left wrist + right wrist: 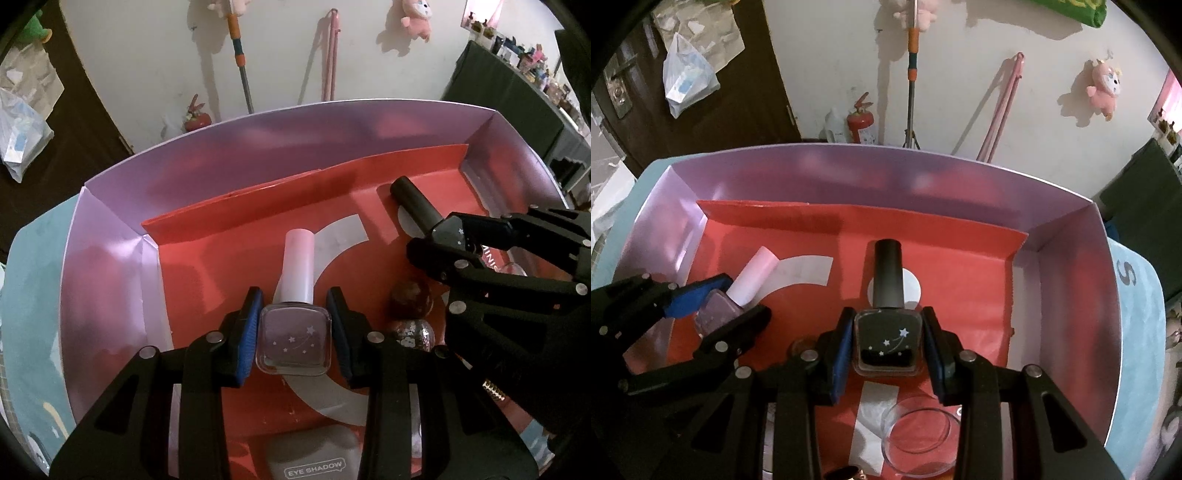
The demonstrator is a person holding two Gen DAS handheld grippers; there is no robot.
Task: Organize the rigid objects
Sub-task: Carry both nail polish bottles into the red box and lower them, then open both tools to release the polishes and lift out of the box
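Observation:
A lilac nail polish bottle with a pale pink cap sits between the blue pads of my left gripper, which is shut on its square body. My right gripper is shut on a black nail polish bottle with a black cap and star print. Both bottles hang low inside a lilac-walled box lined with red paper. In the left wrist view the right gripper holds the black bottle at the right. In the right wrist view the left gripper holds the lilac bottle at the left.
On the box floor lie two round glittery jars, a grey eye shadow case at the near edge and a clear round dish. The box stands on a light blue mat. Behind it is a white wall.

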